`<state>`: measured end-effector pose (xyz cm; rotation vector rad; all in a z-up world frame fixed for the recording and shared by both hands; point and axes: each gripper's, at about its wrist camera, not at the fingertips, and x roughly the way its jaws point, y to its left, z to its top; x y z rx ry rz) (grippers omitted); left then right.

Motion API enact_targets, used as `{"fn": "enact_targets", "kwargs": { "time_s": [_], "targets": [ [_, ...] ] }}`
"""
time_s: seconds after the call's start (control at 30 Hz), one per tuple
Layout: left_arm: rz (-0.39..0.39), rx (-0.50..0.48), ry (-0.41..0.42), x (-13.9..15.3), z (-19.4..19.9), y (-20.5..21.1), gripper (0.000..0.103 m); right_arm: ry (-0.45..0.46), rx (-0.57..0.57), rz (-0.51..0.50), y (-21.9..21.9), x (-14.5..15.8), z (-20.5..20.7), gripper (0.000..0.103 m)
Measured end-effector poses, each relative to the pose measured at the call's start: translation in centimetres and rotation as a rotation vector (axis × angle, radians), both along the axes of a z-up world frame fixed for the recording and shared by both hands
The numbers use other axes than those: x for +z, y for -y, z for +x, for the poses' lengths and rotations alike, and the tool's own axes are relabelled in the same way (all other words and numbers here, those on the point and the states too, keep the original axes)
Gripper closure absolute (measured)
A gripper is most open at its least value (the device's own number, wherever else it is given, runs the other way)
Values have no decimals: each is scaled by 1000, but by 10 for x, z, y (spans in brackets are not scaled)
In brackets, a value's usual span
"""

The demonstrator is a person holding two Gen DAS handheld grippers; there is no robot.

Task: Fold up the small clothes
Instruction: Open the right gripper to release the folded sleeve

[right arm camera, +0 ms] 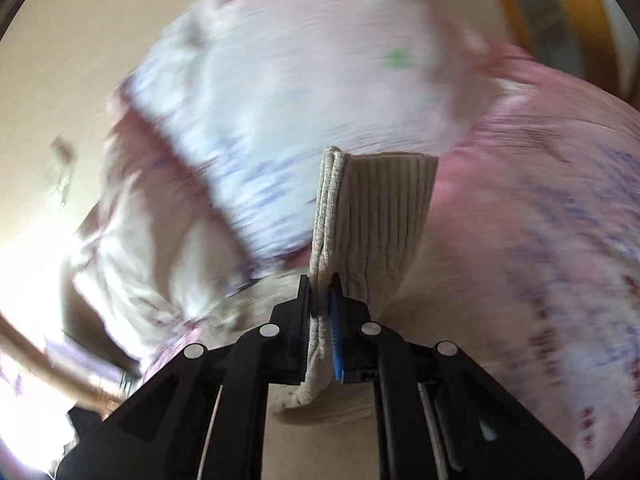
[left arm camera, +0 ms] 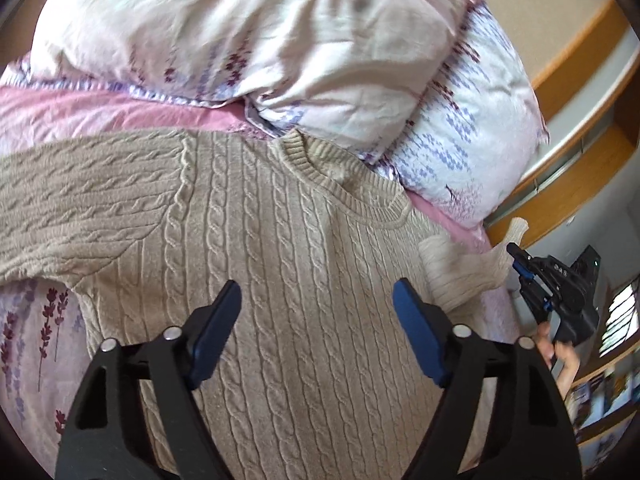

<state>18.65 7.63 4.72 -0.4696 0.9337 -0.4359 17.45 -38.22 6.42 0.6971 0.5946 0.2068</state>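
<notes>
Sweater [left arm camera: 280, 240] cuff [right arm camera: 380, 216] in right gripper [right arm camera: 320, 292]

A bed [left arm camera: 48, 108] covered in a pink sheet with a purple flower print fills most of the left wrist view. Two plump pillows [left arm camera: 240, 32] in pale floral cases lie at its head, one overlapping the other. To the right stands wooden furniture [left arm camera: 580, 148] with orange-brown edges, and lower down a wooden shelf [left arm camera: 608, 396] holds books. A bright window [left arm camera: 622, 314] shows at the far right. In the right wrist view the bedding is blurred, against a cream wall [right arm camera: 80, 40], with strong light at the lower left.
</notes>
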Motion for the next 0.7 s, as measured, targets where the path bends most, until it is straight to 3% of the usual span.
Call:
{"fn": "enact_targets", "kwargs": {
  "time_s": [0.17,0.27,0.37,0.4,0.5,0.7],
  "targets": [
    [-112,50,-39,-7,9,-21,35,22,330,-72,-115,5,15,93],
    [-156,53,-65,-11,12,-23,35,-66,511,-131,-183,-19,27,92],
    [-175,43,-101,-17,16,-19,35,-179,603,-148,-212,-41,29,89],
    [-172,41,-110,-19,17,-16,35,-188,603,-121,-207,-42,28,87],
    [-154,48,-122,-23,19,-11,38,-202,514,-8,-164,-39,18,67],
    [-145,133,-183,-30,20,-15,55,-237,174,105,-38,-40,-29,65]
  ]
}}
